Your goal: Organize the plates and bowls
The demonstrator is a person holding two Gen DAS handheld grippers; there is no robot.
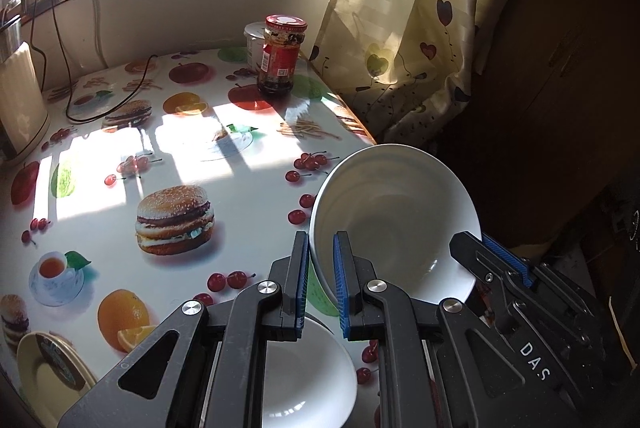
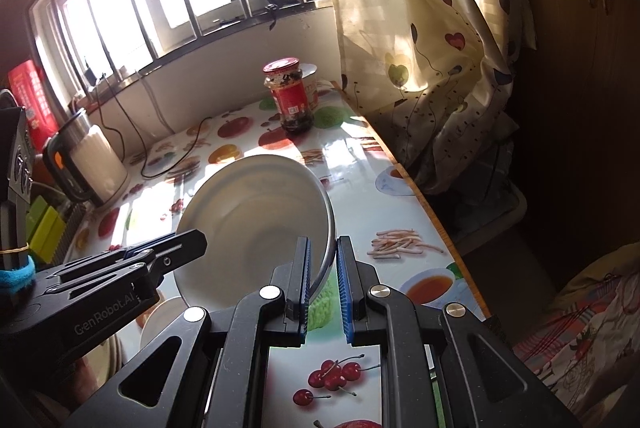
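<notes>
A white bowl [image 1: 396, 216] is held tilted above the table between both grippers. My left gripper [image 1: 321, 284] is shut on its left rim. My right gripper [image 2: 323, 284] is shut on its right rim; it also shows in the left wrist view [image 1: 496, 260]. The same bowl fills the middle of the right wrist view [image 2: 256, 216], with the left gripper [image 2: 160, 252] on its far side. A second white bowl [image 1: 304, 376] sits on the table below the left gripper. A cream plate [image 1: 48, 368] lies at the table's near left.
The fruit-and-burger print table [image 1: 240, 164] carries a red-lidded jar [image 1: 280, 56], a white tub [image 1: 254, 40] behind it, and a kettle [image 2: 92, 164] with black cables at the left. A curtain [image 1: 400, 20] hangs beyond the table's right edge.
</notes>
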